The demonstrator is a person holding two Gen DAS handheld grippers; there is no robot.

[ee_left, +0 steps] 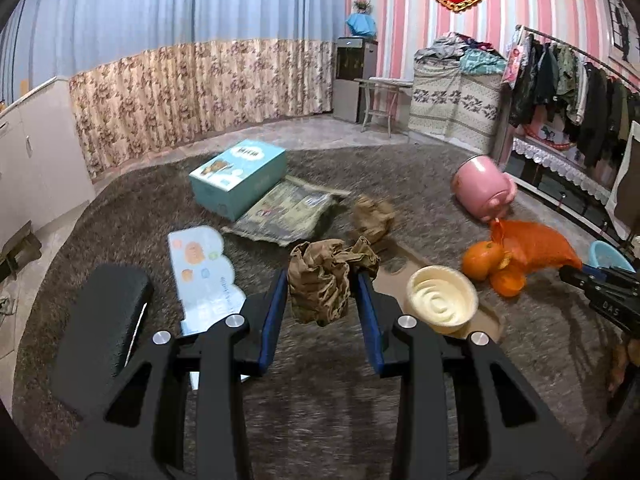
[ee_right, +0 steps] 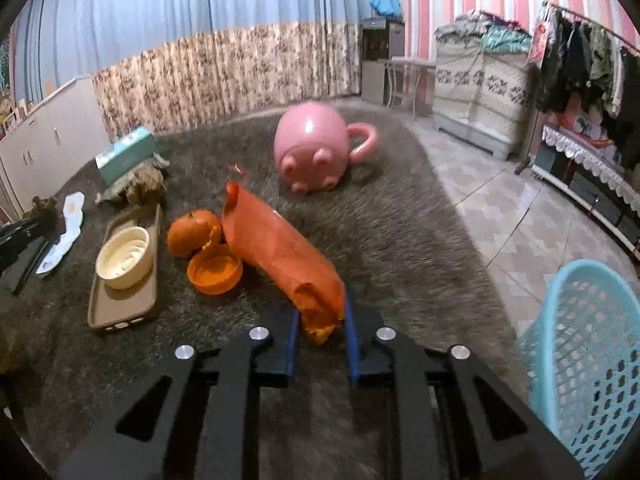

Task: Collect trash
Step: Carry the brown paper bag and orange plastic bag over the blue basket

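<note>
My left gripper [ee_left: 322,280] is shut on a crumpled brown paper ball [ee_left: 320,284] and holds it above the shaggy grey rug [ee_left: 320,400]. A second brown paper wad [ee_left: 374,216] lies on the rug beyond it. My right gripper [ee_right: 320,312] is shut on the near end of an orange paper bag [ee_right: 276,252], which lies stretched over the rug. The bag and the right gripper [ee_left: 600,284] also show at the right of the left wrist view. A light blue mesh basket [ee_right: 588,364] stands at the right on the tiled floor.
On the rug lie a pink mug on its side [ee_right: 316,152], a tangerine [ee_right: 192,232] with peel [ee_right: 214,270], a cream bowl [ee_right: 126,256] on a brown tray [ee_right: 120,308], a teal box [ee_left: 240,178], newspaper [ee_left: 288,212], a card [ee_left: 204,280] and a black case [ee_left: 104,328].
</note>
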